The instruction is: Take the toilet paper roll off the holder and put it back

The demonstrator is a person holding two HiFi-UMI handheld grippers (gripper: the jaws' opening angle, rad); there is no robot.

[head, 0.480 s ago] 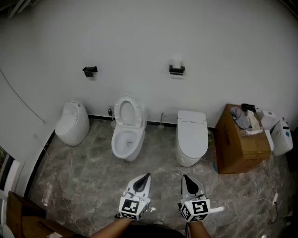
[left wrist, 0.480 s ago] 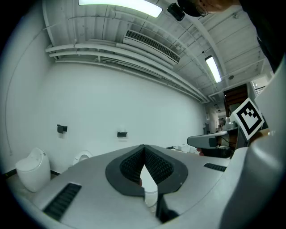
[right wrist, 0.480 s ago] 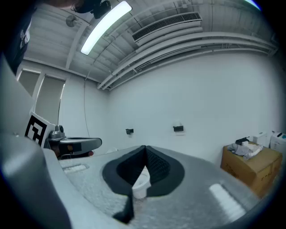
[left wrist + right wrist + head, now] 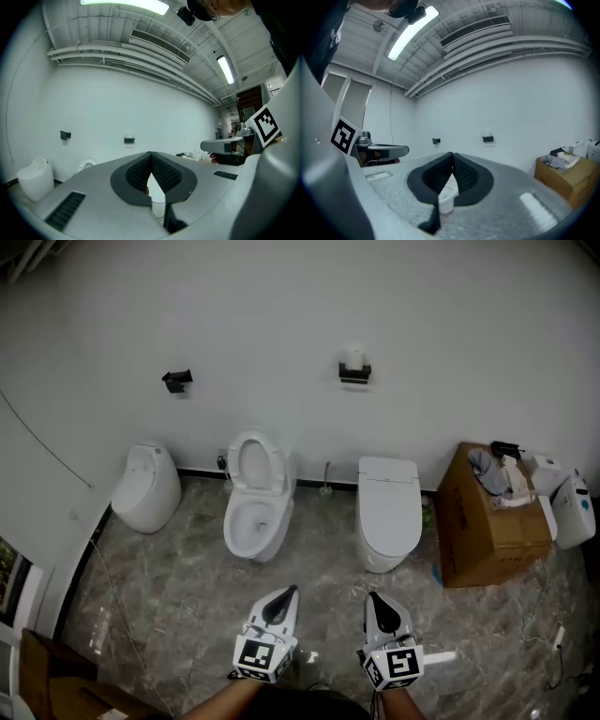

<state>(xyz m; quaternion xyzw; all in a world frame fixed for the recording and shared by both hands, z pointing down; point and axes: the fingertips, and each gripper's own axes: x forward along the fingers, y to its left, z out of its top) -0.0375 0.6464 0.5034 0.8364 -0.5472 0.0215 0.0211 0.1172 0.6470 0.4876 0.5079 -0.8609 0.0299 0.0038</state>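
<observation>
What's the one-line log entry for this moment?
roll: on holder, untouched | left gripper: shut, empty | right gripper: shut, empty

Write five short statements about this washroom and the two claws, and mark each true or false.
1. The toilet paper roll sits on the right wall holder. True.
2. The left wall holder carries a roll too. False: it is bare.
3. The left claw and the right claw are both shut, with nothing between their jaws. True.
4. The middle toilet has its lid down. False: the lid is up and the bowl is open.
5. The cardboard box stands at the left end of the row of toilets. False: it stands at the right end, beside the closed toilet.
</observation>
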